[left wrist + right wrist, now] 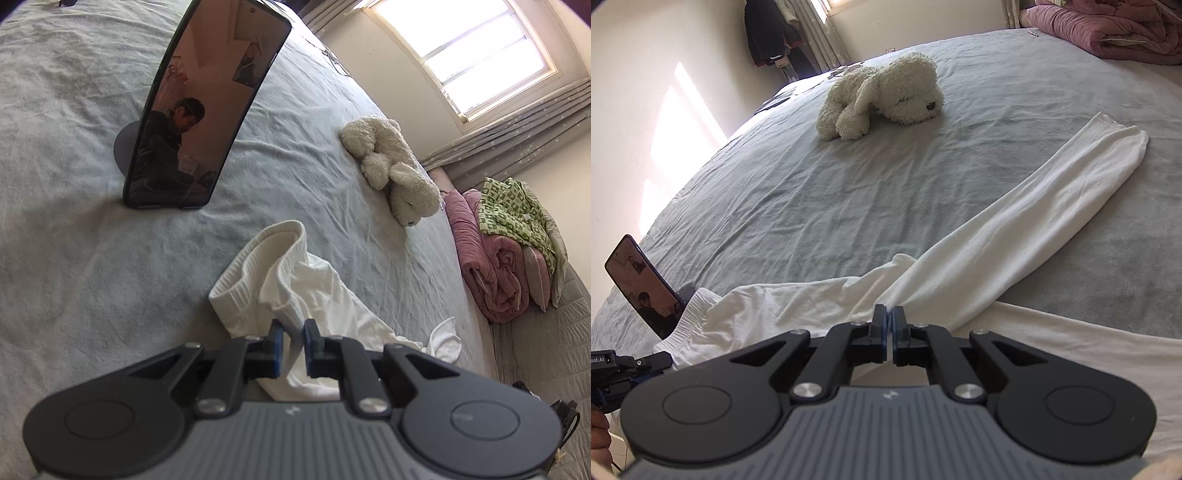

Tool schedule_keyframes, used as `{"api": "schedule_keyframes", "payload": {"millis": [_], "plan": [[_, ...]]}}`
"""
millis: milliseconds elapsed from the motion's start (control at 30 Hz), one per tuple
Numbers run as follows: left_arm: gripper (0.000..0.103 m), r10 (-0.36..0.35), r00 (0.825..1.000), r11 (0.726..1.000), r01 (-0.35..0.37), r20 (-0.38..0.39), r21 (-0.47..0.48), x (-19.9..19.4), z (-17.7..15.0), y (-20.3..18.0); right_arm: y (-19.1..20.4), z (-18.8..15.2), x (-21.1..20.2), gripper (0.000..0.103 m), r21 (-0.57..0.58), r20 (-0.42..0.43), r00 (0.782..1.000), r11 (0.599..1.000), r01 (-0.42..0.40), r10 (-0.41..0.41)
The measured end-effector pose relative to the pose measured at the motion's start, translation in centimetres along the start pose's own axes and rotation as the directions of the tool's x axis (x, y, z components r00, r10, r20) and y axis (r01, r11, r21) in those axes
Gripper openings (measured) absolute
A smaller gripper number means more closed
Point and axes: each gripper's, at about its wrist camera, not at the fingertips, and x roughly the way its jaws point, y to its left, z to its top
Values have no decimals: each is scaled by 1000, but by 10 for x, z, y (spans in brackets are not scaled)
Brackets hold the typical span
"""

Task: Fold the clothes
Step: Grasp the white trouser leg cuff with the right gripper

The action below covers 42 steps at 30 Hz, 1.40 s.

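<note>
White long trousers (997, 236) lie on the grey bed sheet (775, 206). One leg stretches away to the upper right, and the other leg (1071, 343) runs along the near edge. The ribbed waistband (255, 258) is bunched and partly open. My left gripper (293, 343) sits just below the waistband, its blue pads close together with white cloth between them. My right gripper (890, 321) is at the middle of the trousers where creases converge, pads almost touching on the fabric. The left gripper's black body (628, 363) shows beside the waistband.
A phone on a stand (207, 110) stands upright beyond the waistband. A white plush dog (882, 96) lies farther up the bed. Folded pink quilts with a green-patterned cloth (495, 258) are stacked by the curtained window. Part of a hand (598, 432) is at the left edge.
</note>
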Motion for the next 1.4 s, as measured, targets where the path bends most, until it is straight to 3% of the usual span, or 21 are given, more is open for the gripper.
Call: {"api": "schedule_keyframes", "payload": {"millis": [233,500,667,800,967,1133,1167,1233,1267,1400], "plan": [[10,-46,998,999,46,52,-9,2,7,-2,-7,7,-17,4,10,45,999,1000,-30,29],[10,-105,986,994,109,132,-23,21,27,-14,-10,51,-29,4,4,192,980,999,-46,44],[10,-97,990,995,93,104,46,19,34,-20,-7,45,-50,2,-21,235,970,998,-63,67],[10,-44,998,996,40,54,84,17,35,-11,-1,24,-69,1,-80,263,961,995,-63,82],[10,12,1000,995,-13,9,99,17,29,1,-3,3,-59,1,-131,174,984,991,-23,46],[10,44,999,993,-41,-19,111,19,21,4,-21,13,-29,13,-74,89,996,997,0,7],[10,50,998,992,-47,-23,114,20,20,4,-25,16,-23,18,-63,78,997,998,10,-5],[10,61,998,991,-57,-30,121,22,18,2,-33,23,-10,37,-24,56,998,1000,20,-18],[10,67,997,990,-62,-34,125,22,17,1,-37,25,-4,40,-8,46,999,1000,24,-24],[10,86,995,987,-79,-46,142,27,13,-2,-46,32,24,40,20,9,997,997,75,-75]]}}
